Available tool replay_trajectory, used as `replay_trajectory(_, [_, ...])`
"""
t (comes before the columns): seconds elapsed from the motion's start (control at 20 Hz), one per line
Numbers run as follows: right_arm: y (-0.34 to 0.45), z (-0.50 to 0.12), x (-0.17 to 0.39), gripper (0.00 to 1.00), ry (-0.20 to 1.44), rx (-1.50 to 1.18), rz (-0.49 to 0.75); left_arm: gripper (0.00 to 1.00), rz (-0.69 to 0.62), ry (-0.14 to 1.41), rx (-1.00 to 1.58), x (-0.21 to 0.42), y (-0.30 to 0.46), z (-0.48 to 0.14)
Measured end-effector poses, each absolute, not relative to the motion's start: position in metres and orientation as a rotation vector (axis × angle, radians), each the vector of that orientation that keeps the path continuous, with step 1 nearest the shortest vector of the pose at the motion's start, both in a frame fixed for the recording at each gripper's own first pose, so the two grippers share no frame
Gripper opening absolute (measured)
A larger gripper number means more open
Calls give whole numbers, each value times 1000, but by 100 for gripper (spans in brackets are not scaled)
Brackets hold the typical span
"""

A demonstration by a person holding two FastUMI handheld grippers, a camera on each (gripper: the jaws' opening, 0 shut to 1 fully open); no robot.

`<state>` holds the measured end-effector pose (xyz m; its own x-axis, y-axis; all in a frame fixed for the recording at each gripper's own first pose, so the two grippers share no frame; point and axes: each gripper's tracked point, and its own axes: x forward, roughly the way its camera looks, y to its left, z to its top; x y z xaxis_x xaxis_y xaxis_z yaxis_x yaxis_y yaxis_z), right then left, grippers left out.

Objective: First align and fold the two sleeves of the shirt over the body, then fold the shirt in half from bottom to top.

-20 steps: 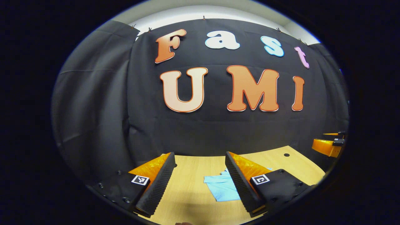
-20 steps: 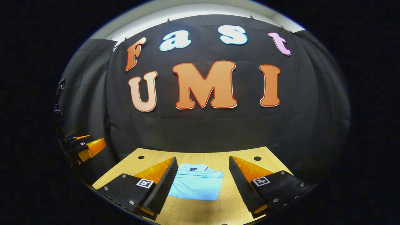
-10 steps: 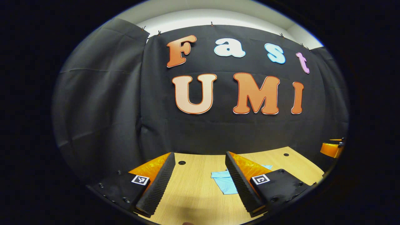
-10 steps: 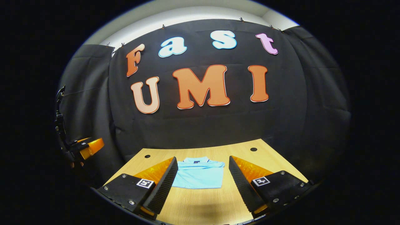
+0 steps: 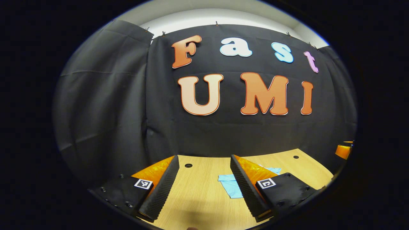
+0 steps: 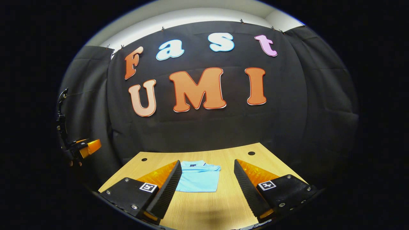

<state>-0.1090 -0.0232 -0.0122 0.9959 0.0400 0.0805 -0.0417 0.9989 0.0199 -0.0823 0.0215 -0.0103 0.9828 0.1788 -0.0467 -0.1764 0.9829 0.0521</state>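
Folded light-blue polo shirt (image 6: 199, 180) lies flat on the wooden table (image 6: 204, 210) at 12 o'clock of the right gripper (image 6: 204, 188), apparently nearer it than the left gripper (image 5: 203, 188); both have fingers apart, holding nothing.

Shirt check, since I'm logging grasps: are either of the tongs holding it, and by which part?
Nothing is held. Both the left tongs and right tongs are open above the table; the folded shirt lies untouched.

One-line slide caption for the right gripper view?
Open right gripper held above a wooden table, with the folded light-blue shirt lying flat between its fingers.
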Motion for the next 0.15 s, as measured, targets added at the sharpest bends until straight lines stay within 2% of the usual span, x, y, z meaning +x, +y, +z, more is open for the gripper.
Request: replay_trajectory(0.15, [-41,-13,-99,99,-62,43,56,100,201,55,47,-76,4,-11])
